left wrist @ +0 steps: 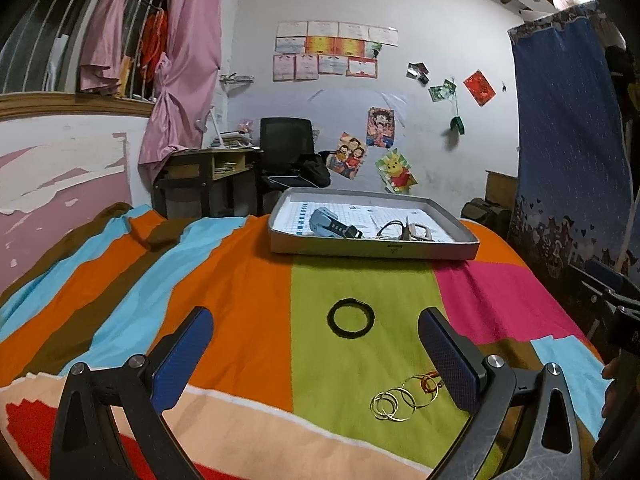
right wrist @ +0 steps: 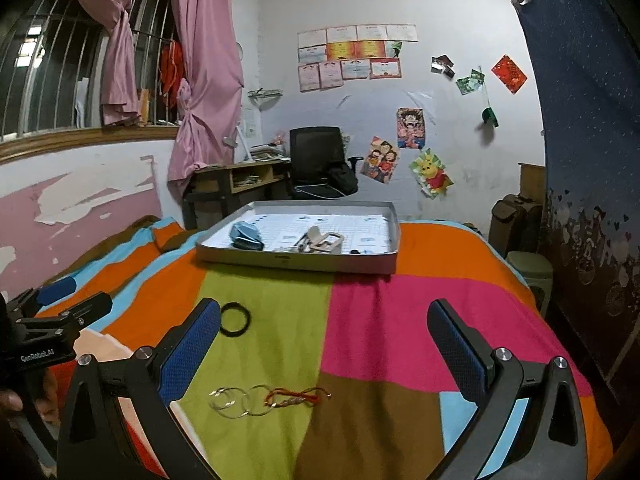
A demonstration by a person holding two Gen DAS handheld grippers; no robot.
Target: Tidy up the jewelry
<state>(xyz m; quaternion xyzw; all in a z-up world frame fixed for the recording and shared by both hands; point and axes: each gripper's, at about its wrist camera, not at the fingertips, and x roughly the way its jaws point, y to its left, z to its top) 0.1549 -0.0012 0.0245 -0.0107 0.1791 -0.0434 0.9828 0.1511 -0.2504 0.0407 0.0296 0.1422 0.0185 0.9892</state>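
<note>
Ok so both my grippers are hanging over the bed, empty. The left gripper (left wrist: 316,344) has its jaws spread wide with nothing between them, and the right gripper (right wrist: 324,340) is the same, wide apart and holding nothing.

The jewelry is laid out on the striped blanket (left wrist: 224,280), on the lime green patch. There's a black ring bangle (left wrist: 351,318) lying flat, roughly midway between the left gripper's fingertips in the left wrist view. From the right wrist view that same bangle (right wrist: 235,319) sits just beside the right gripper's left finger.

Closer to me there's a little cluster of thin gold hoops (left wrist: 394,404) linked or overlapping, I can't tell which. They run into a red and orange cord bracelet (right wrist: 298,396), which touches the hoops at one end. In the left view that cord is partly tucked behind the left gripper's right finger.

Further back on the bed is a shallow grey tray (left wrist: 372,250) lined with printed paper. Inside it there's a blue-grey watch (left wrist: 330,224) and a pile of metal bits (left wrist: 408,232), looks like rings and a buckle, too blurry to sort out.
</note>
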